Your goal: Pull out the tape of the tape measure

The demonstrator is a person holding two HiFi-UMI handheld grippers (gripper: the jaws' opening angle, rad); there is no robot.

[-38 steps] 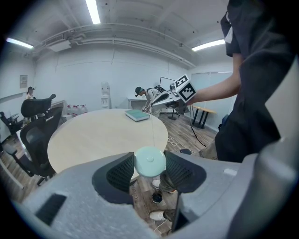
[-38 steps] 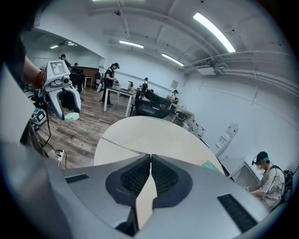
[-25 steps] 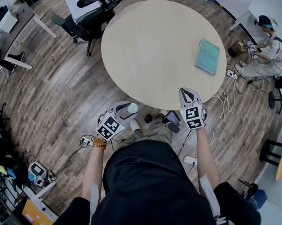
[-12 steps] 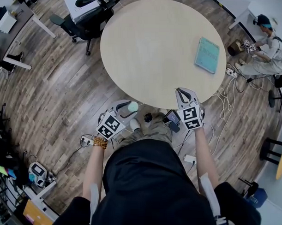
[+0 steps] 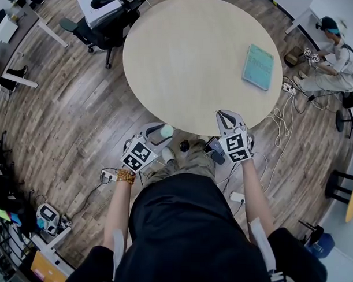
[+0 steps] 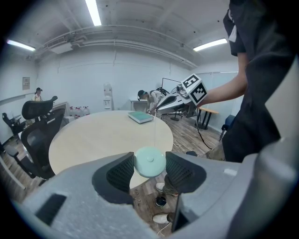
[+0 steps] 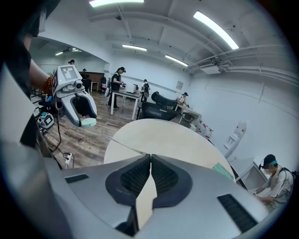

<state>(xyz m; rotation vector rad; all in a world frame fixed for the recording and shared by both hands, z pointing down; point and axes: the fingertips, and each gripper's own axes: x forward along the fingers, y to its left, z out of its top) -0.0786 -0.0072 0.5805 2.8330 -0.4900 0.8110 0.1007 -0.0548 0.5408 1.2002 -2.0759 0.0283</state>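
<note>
left tongs (image 5: 159, 132) are pinching the tape measure (image 5: 166, 131), a smooth round mint-green disc, between ribbed dark pads; it sits below the near rim of the surface (image 5: 191, 63), over the wood-plank floor (image 5: 79, 122). a thin pale tape (image 6: 154, 133) runs taut from the disc to the right tongs (image 5: 225, 115), whose ribbed pads are pressed together on its end at the surface edge. the surface is round, matte and beige. a flat teal book (image 5: 258, 66) lies near its right side.
</note>
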